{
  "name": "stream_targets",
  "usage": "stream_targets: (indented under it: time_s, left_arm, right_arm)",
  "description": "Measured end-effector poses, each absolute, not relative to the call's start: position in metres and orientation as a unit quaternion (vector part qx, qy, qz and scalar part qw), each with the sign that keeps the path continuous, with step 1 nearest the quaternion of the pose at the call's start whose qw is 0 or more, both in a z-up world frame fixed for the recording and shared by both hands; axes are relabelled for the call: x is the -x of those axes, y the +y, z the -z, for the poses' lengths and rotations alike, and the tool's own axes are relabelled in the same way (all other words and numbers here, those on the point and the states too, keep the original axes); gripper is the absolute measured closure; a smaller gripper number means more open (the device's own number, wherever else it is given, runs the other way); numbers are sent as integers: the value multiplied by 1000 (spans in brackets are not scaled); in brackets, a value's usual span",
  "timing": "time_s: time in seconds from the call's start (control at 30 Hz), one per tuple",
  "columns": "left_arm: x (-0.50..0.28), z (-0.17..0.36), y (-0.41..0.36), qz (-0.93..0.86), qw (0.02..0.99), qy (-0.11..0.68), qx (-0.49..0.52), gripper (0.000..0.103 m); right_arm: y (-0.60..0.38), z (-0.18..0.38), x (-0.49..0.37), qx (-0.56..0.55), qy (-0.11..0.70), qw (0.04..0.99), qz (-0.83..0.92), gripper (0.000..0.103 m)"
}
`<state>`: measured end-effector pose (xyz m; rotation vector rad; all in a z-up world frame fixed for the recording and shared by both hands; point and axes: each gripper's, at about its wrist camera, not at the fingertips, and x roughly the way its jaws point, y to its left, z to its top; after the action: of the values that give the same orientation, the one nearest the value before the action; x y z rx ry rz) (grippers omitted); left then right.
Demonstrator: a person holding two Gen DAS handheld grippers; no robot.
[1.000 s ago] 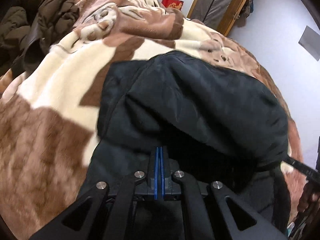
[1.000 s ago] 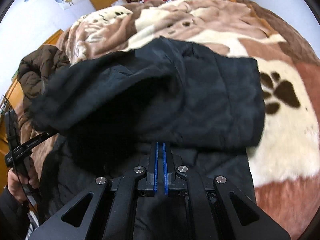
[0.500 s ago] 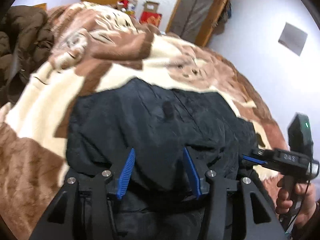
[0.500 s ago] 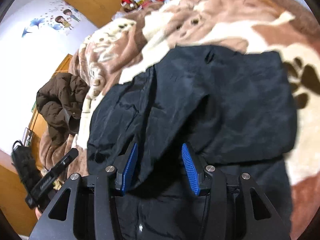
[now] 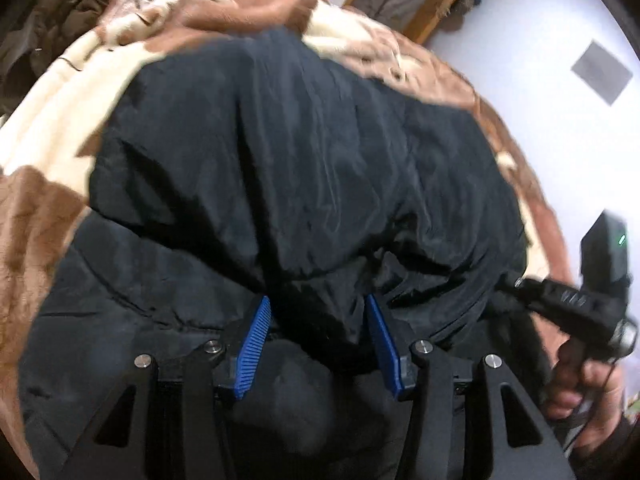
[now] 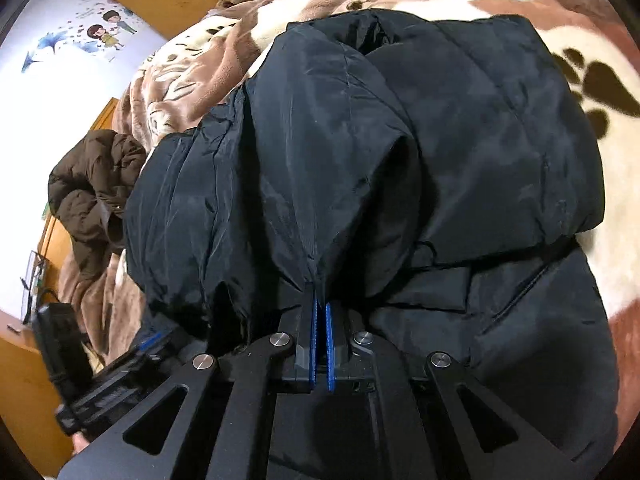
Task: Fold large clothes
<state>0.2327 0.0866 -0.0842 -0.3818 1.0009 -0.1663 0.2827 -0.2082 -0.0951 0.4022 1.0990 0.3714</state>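
Jacket [image 6: 460, 128] lies folded on bed blanket [image 6: 600, 12], dead ahead of both grippers. Right gripper [image 6: 321, 312] fingers just closed, pinching near hem; left gripper [image 5: 318, 320] fingers apart, hem fabric loose btwn them.

Left wrist fisheye: sits just behind left gripper [image 5: 318, 340], looks steeply down and forward, very close over black padded jacket [image 5: 304, 168] on brown-and-cream blanket [image 5: 48, 128], white wall and wooden door frame [image 5: 436, 8] far right. Right wrist fisheye: same mounting behind right gripper [image 6: 320, 344], same steep close look down over jacket [image 6: 460, 152] and blanket [image 6: 616, 176], faces wall with cartoon sticker [image 6: 104, 28] on left. Shared: jacket, blanket, brown coat [image 6: 92, 188] [image 5: 60, 20], and each view catches the other handheld gripper at its edge [image 5: 576, 304] [image 6: 108, 376].
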Motion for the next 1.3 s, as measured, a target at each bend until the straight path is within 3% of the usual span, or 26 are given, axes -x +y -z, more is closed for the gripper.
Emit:
stream_targets:
  time_s: [0.27,0.33,0.47,0.67,0.8,1.0,1.13,1.3]
  left_arm:
    - [-243,41,100,57,895,404,183,51]
    - [-245,59,91,65,887,423,174,51]
    - [-251,118,85,55,858,480,176,62]
    - [-252,124,68,31,868,479,124,62]
    - [-244,107,67,36,865,487,116,62]
    - [-224,52,82,48,894,430,115,63]
    - [-265,26,91,22,922,379,77,63]
    - [-308,90,119,-15,888,447,106,63]
  right_arm:
    - [-208,80,-266,-163,500,832,-177,101]
    - [-213,98,-269,-169,514,825,-164,101]
    - [-210,110,-276,-165,521,824,-153,101]
    - [-194,113,-285,-136,531,823,-151,99]
    - [-200,88,-269,-131,516,834,-147,80]
    - [-211,28,-256,-103,442,878,-151,80]
    - [-200,12,-289,-79,417,893,-153,80]
    - [-198,47,-332,-52,449,883,-126,80]
